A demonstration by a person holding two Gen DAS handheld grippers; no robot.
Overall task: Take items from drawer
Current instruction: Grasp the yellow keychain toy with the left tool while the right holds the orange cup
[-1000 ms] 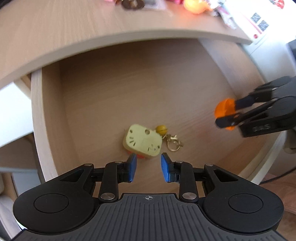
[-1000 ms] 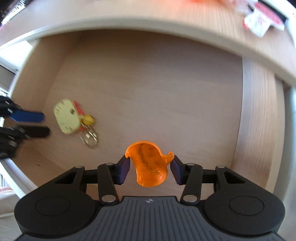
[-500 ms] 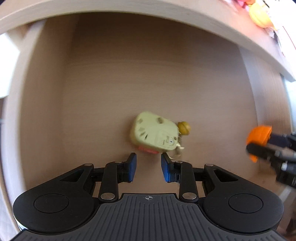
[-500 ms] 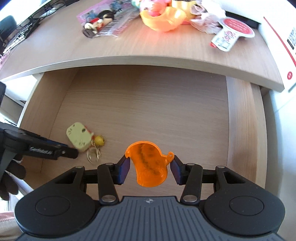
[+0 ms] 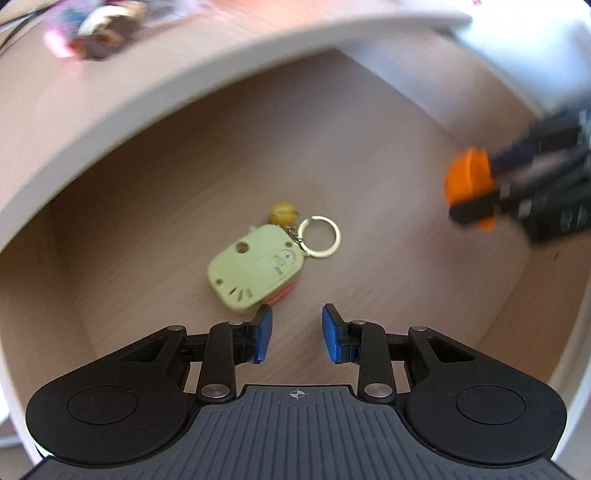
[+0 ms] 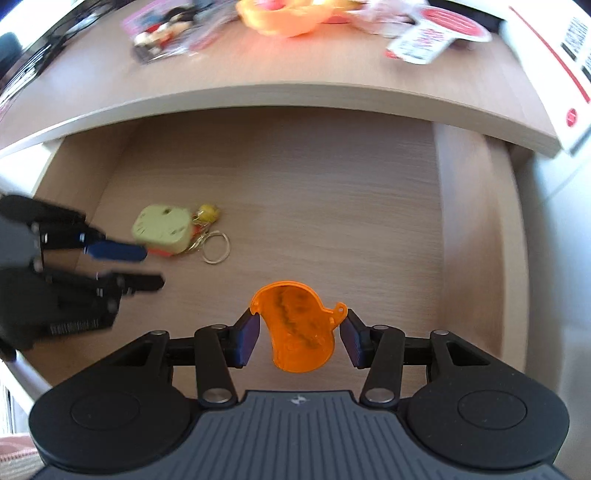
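Note:
A pale yellow keychain toy [image 5: 256,269] with a gold ring and a small yellow bell lies on the floor of the open wooden drawer [image 5: 369,177]. My left gripper [image 5: 296,332] hovers just short of it, open, with nothing between its blue pads. The right wrist view shows the same toy [image 6: 164,229] at the left, with the left gripper [image 6: 129,267] beside it. My right gripper [image 6: 298,338] is shut on an orange translucent shell piece [image 6: 299,336], held above the drawer floor. That orange piece [image 5: 469,184] also shows at the right of the left wrist view.
The desk top [image 6: 295,66] overhangs the drawer's back and carries several toys, packets and an orange shell half [image 6: 291,16]. The drawer's right wall [image 6: 476,229] and left wall [image 6: 70,184] bound the space. A white box [image 6: 554,48] sits at the far right.
My left gripper has rolled and come lower over the drawer, so the yellow toy now lies just ahead of its left pad. The right gripper shifted a little, still holding the orange piece.

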